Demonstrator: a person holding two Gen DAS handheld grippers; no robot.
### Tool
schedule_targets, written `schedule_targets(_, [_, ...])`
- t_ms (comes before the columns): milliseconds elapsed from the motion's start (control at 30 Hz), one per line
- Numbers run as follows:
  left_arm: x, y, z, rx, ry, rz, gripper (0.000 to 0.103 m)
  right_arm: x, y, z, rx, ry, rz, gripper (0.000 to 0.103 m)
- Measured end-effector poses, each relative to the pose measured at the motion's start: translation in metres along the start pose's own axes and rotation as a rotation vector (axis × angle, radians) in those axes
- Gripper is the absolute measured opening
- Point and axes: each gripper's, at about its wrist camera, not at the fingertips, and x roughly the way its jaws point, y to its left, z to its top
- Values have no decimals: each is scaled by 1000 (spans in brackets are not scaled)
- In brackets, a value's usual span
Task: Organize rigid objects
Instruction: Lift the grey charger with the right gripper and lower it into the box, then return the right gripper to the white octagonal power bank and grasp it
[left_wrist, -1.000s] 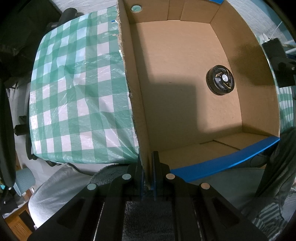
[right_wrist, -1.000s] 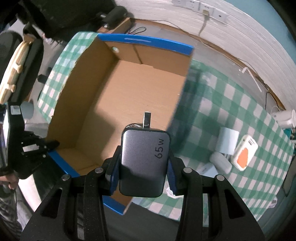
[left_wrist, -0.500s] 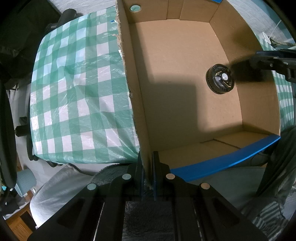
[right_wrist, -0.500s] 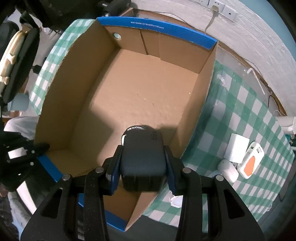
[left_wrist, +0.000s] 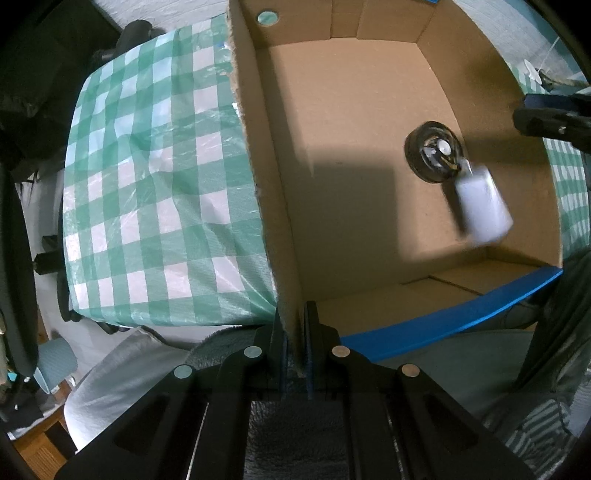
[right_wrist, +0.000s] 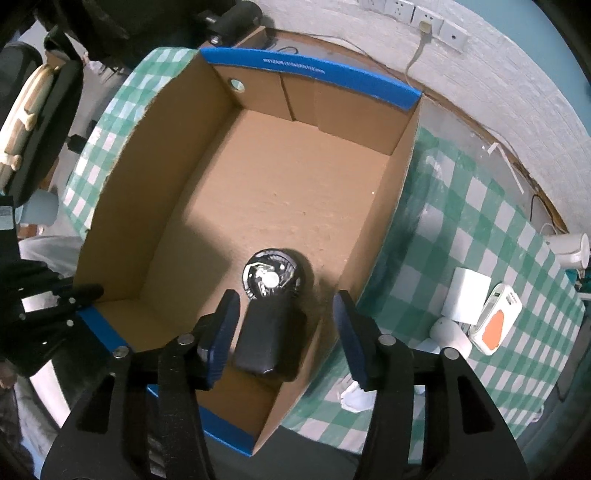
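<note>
A cardboard box with blue-taped rims (right_wrist: 310, 70) (left_wrist: 273, 184) stands on the green checked table. My left gripper (left_wrist: 293, 354) is shut on the box's near left wall. My right gripper (right_wrist: 284, 332) is open above the box's near right corner. The grey 65 W charger (right_wrist: 266, 339) (left_wrist: 480, 203) is loose below the jaws, blurred, inside the box beside a round black fan-like disc (right_wrist: 271, 275) (left_wrist: 434, 151) on the box floor.
On the cloth right of the box lie a white square block (right_wrist: 465, 295), a white and orange power bank (right_wrist: 496, 325), a white rounded case (right_wrist: 448, 332) and crumpled white paper (right_wrist: 356, 397). A white cup (right_wrist: 570, 249) stands farther right. Wall sockets (right_wrist: 417, 18) are behind.
My right gripper moved over the box, opened and let go of the charger, which now drops beside the black disc. My left gripper stays shut on the box wall.
</note>
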Motion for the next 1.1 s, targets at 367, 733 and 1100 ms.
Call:
schedule_targets(367, [2, 4, -1, -1, -3, 0, 7, -32, -15, -14, 40, -47, -1, 69])
schedule_targets(733, [2, 3, -1, -3, -4, 2, 7, -31, -68, -47, 178, -20, 36, 69])
schedule_targets(1100, [2, 3, -2, -2, -4, 3, 7, 12, -110, -94, 334, 74, 112, 69])
